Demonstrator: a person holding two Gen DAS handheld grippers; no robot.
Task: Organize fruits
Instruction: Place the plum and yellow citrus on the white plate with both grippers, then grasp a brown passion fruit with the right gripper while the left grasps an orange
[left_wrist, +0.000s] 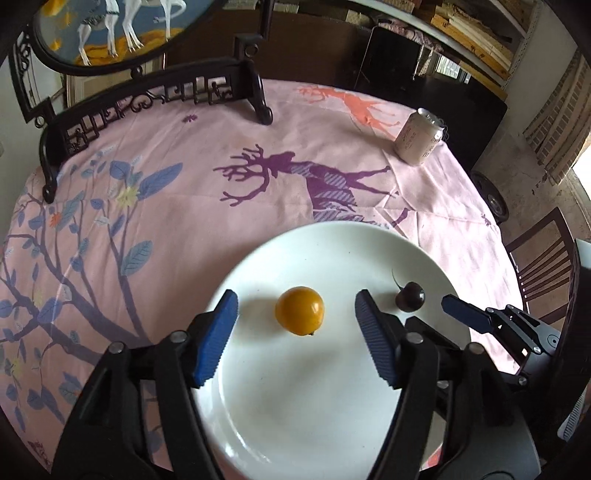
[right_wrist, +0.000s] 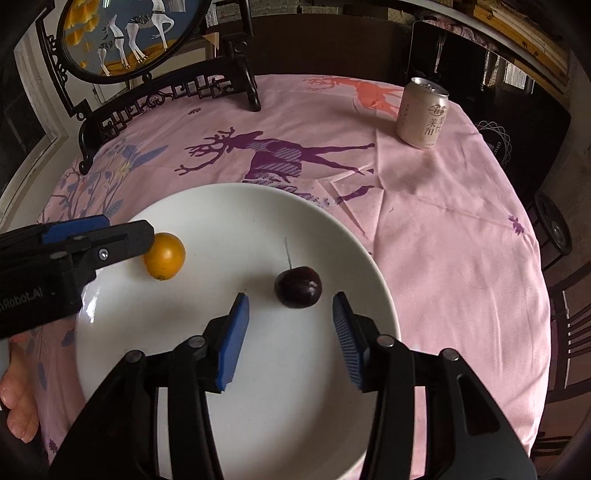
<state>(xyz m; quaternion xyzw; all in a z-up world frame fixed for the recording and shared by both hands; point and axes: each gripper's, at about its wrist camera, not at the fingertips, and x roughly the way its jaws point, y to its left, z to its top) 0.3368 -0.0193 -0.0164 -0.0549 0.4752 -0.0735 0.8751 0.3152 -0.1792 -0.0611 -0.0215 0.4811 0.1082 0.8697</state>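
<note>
A small orange fruit (left_wrist: 299, 311) and a dark cherry (left_wrist: 410, 295) with a thin stem lie on a white plate (left_wrist: 332, 424). My left gripper (left_wrist: 295, 308) is open over the plate, and the orange fruit sits between its blue pads, untouched. In the right wrist view my right gripper (right_wrist: 290, 306) is open just short of the cherry (right_wrist: 298, 287), which lies ahead of the gap between the pads. The orange fruit (right_wrist: 164, 256) lies to the left on the plate (right_wrist: 258, 406), partly behind the left gripper's finger (right_wrist: 110, 240).
The plate sits on a round table with a pink deer-print cloth (left_wrist: 221, 155). A beige drink can (right_wrist: 422, 112) stands at the far right. A dark carved wooden stand (right_wrist: 166, 92) with a round painted screen stands at the far left. Wooden chairs (left_wrist: 539, 266) stand to the right.
</note>
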